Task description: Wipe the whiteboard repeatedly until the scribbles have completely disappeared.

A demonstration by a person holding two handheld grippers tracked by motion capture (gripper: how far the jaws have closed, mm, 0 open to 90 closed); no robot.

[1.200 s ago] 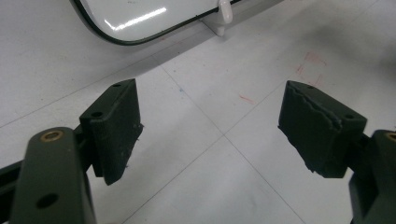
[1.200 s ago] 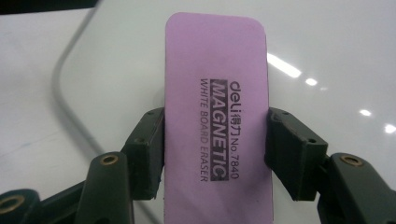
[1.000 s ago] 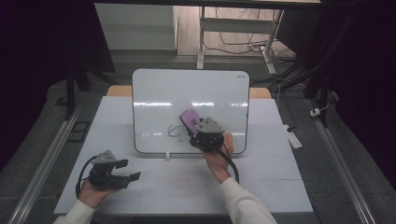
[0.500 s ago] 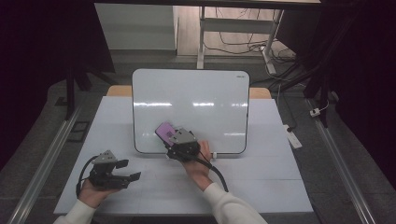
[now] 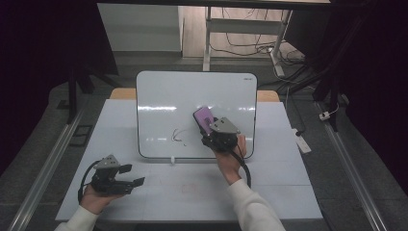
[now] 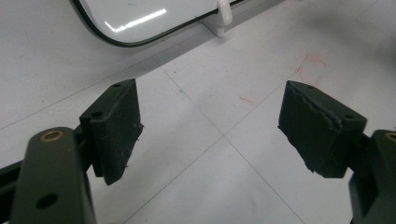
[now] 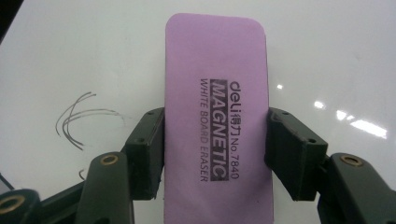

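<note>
purple foam, the whiteboard eraser [image 7: 217, 112] sits clamped across its width between the jaws of the right gripper [image 5: 217, 134], its long axis running straight out along the jaws so that the rounded far end projects well beyond the pads, as the right gripper view shows. in the high view the eraser [image 5: 204, 118] lies flat over the whiteboard [image 5: 159, 96], which stands propped at the back of the worktop [image 5: 288, 192], and the pen marks [image 5: 178, 136], a few thin curved strokes, lie to the left of the eraser and a little lower on the board. in the right gripper view the same strokes [image 7: 79, 119] sit just beside the left jaw, apart from the eraser's edge and not covered by it. the wiping move therefore seems to turn on a sideways sweep toward that left side, with the eraser's long edge leading. the right hand is plainly the nearer one to the marks. the left gripper [image 5: 126, 180] rests low on the worktop at the near left, well apart from the board, its jaws released and spread with nothing between them, bare white surface showing in the gap [image 6: 210, 135].
</note>
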